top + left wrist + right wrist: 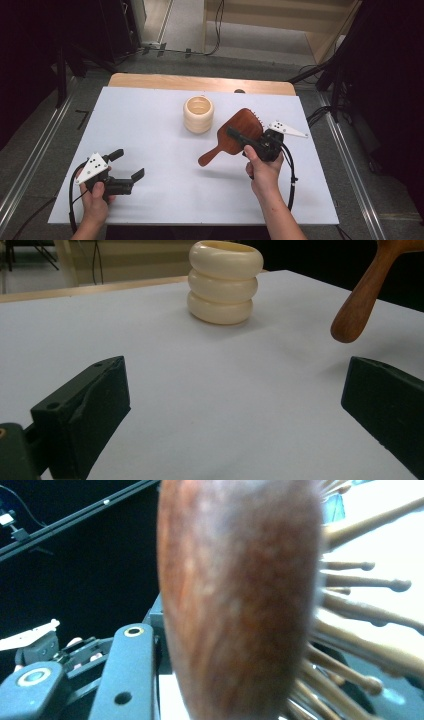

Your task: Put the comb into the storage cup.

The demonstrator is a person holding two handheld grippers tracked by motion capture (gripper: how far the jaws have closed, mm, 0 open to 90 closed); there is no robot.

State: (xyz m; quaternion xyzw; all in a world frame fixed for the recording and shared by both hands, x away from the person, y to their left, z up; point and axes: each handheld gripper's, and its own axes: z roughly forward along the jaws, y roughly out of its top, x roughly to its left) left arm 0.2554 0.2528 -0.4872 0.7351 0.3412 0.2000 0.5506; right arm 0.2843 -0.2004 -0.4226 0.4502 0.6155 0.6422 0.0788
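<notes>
A brown wooden paddle hairbrush (pixel 245 122) hangs tilted above the white table top, its handle pointing down and left. My right gripper (pixel 234 134) is shut on the brush head, one black jaw lying across its smooth back. In the right gripper view the brush back (pixel 240 595) is close up, with wooden bristles sticking out to the right beside one of the gripper's fingers (pixel 127 675). A cream ribbed cup (pixel 198 114) stands upright mid-table. My left gripper (pixel 130 163) rests open near the front left with nothing between its jaws; its view faces the cup (pixel 225 282) and the brush handle (pixel 362 300).
The white board (pixel 150 130) covers the table, with a strip of bare wood (pixel 200 82) along its far edge. Dark stands and cables surround the table on the floor. Open board lies between the left gripper and the cup.
</notes>
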